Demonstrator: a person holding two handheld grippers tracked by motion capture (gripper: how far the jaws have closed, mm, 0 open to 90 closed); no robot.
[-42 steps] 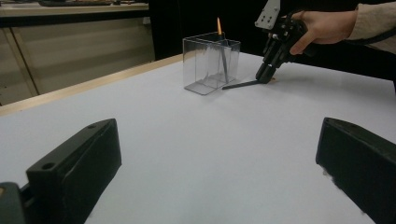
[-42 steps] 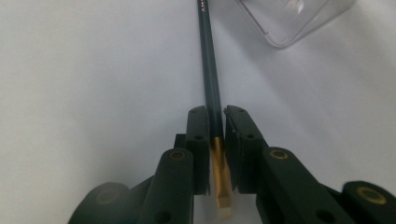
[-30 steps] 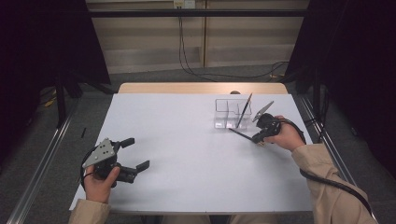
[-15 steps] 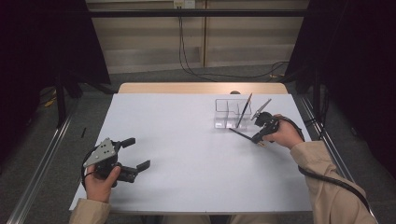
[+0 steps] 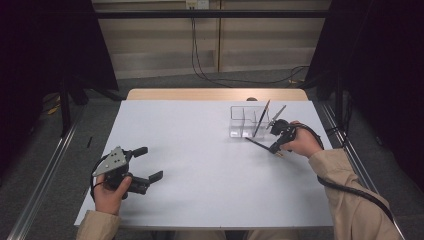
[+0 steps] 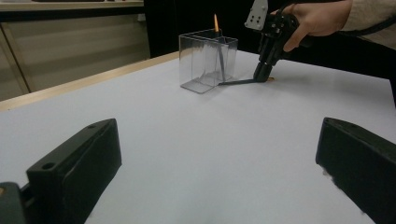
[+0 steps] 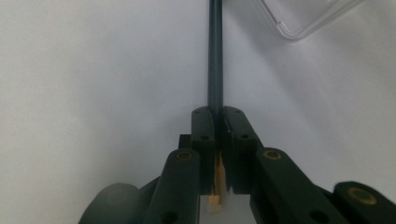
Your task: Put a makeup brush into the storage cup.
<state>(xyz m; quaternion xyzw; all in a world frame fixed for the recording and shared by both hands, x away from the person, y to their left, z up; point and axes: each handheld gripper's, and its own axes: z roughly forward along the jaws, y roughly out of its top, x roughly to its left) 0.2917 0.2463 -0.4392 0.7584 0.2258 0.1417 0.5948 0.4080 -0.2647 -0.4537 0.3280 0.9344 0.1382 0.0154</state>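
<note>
The table (image 5: 200, 165) is carrying a clear holder (image 5: 245, 121) standing just beyond the right gripper (image 5: 276, 146), on its far-left side in the high view. One pencil (image 5: 261, 119) is already leaning upright inside the holder, orange end up.

The right gripper is clamping a second pencil (image 7: 215, 56). In the right gripper view the jaws are standing closed on the dark shaft, with the pale eraser end (image 7: 214, 201) poking out behind the pads and the rest running straight ahead past the jaw tips. The corner of the holder is sitting ahead and to the right of that line.

Key relation: the held pencil's long axis is lying nearly flat on the table, its free end (image 6: 224, 83) pointing toward the foot of the holder, close to or touching its base; cannot tell which. The holder's mouth is lying above that tip. Judgement: the pencil needs tipping upright and lifting before it can drop in.

The right hand (image 5: 302, 142) is the nearer one by far, wrist bent so the gripper is angling down at the table.

The left gripper (image 5: 145, 164) is resting well apart on the near-left side, jaws gaping wide with nothing between them.
</note>
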